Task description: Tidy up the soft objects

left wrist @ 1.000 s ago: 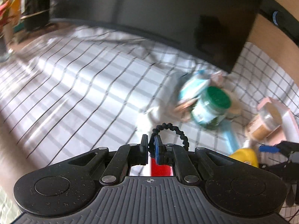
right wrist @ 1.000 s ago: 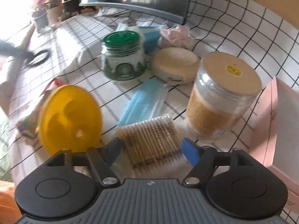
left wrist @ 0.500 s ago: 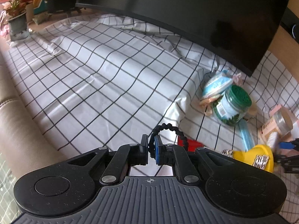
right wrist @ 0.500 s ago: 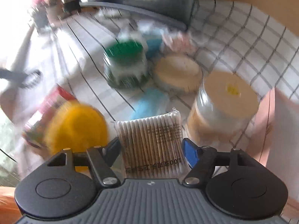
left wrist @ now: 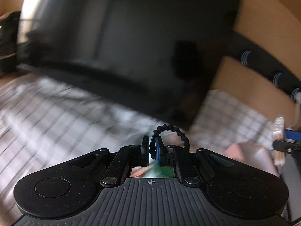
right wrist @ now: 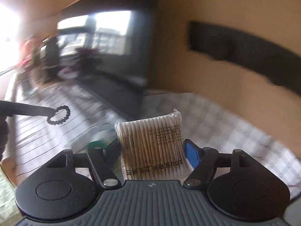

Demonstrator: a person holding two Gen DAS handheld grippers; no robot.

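Two grippers are up in the air over the checked cloth (right wrist: 216, 124), each with something in it. The left gripper (left wrist: 152, 150) has its jaws pinched together on a black beaded hair tie (left wrist: 175, 133), whose loop arcs up and to the right of the fingertips. The right gripper (right wrist: 152, 150) is clamped across a flat packet of cotton swabs (right wrist: 150, 143), which stands upright between the jaws, well above the table. Both views are blurred, so the clutter below is hard to read. To carry well, I would keep both squeezes steady, since the thin tie sits right at the tips and could slip out. Holding the packet level and lowering slowly to its spot looks wise before letting go.
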